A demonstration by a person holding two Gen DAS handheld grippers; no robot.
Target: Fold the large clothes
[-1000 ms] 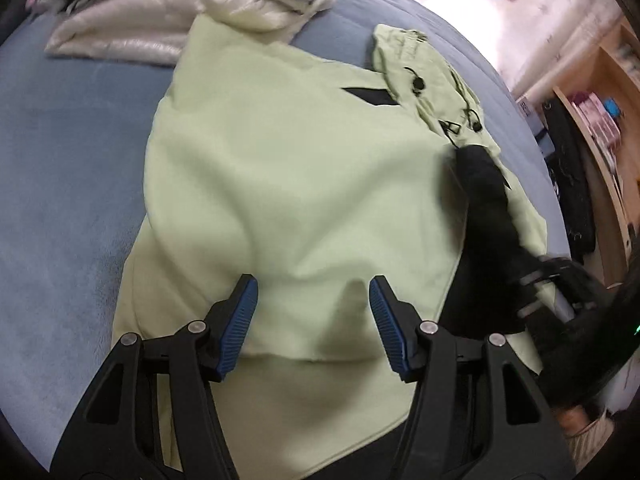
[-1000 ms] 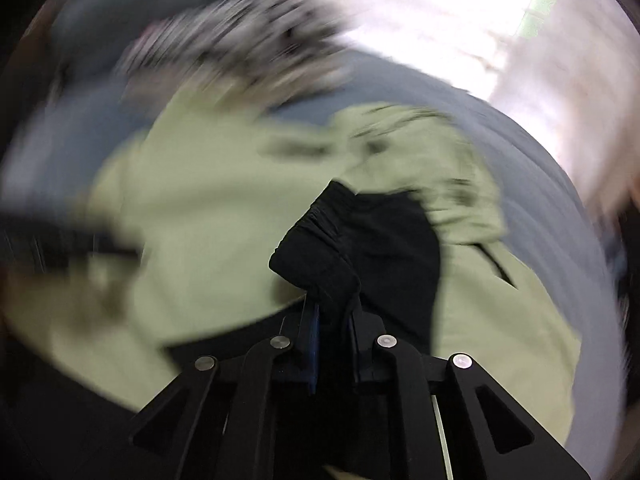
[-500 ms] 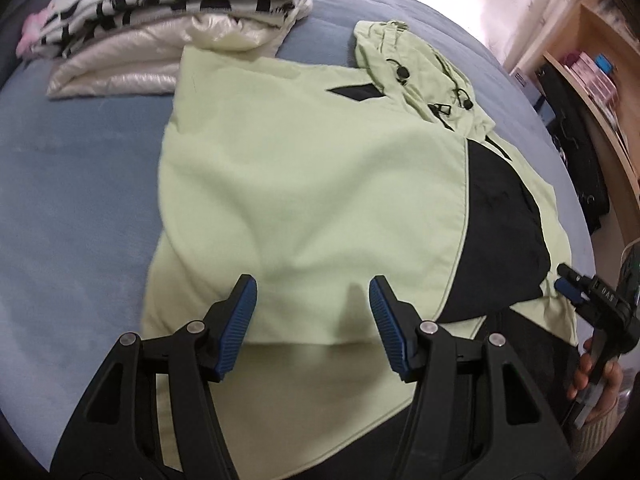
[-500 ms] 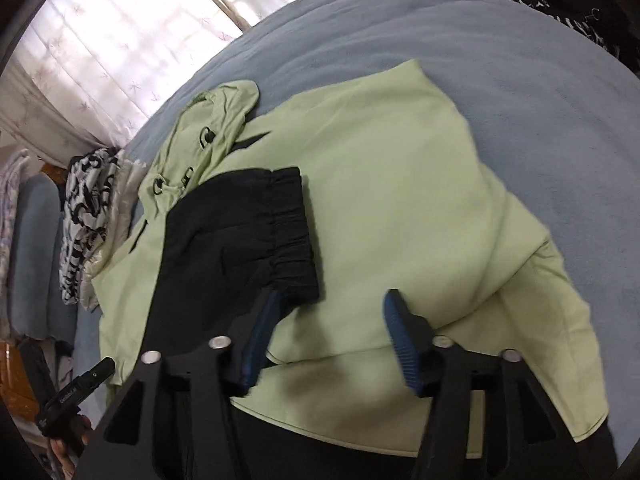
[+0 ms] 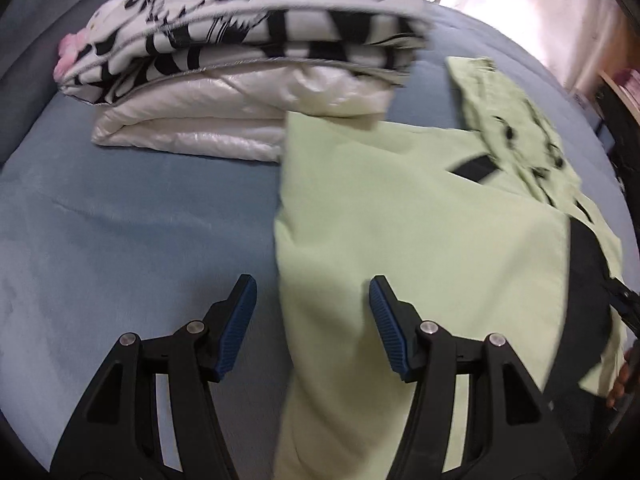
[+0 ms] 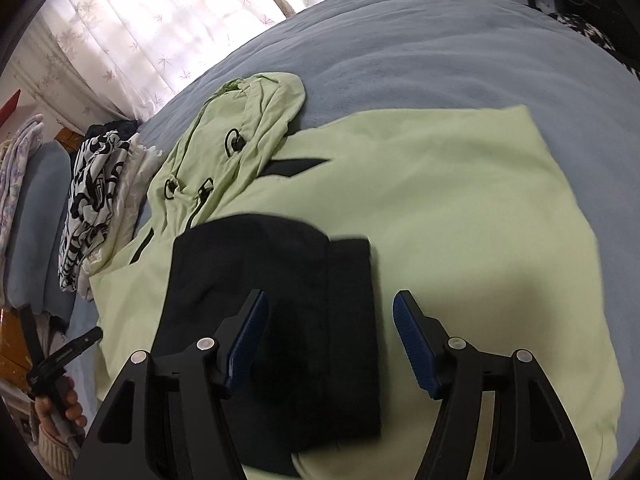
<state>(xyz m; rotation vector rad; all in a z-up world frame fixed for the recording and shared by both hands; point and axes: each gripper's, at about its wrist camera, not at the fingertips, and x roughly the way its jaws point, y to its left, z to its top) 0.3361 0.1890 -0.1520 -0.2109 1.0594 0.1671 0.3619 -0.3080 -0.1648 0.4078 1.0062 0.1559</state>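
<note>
On the left of the bed point(image 5: 100, 240) there is bare blue cover, and at its far edge a stack of folded clothes point(image 5: 248, 80), a black-and-white piece lying on a white padded one. The near corner of the stack touches or just overlaps the far left corner of the green jacket point(image 5: 420, 240), which takes up the middle and right of the bed.

The jacket lies flat, its long axis running from the hem nearest the person to the hood point(image 6: 248, 128) at the far end. The left gripper point(image 5: 312, 320) hangs over the jacket's left edge with its jaws apart and nothing between them; the edge runs up between them, so this hand is the nearer one for a fold from that side.

Further right, a black sleeve point(image 6: 280, 320) lies folded across the green body, cuff pointing right. The right gripper point(image 6: 328, 336) hovers above the cuff, jaws apart and not pinching the cloth.

Nothing blocks either edge. The stack crowds the far left corner, and I judge a fold toward the hood could brush it.
</note>
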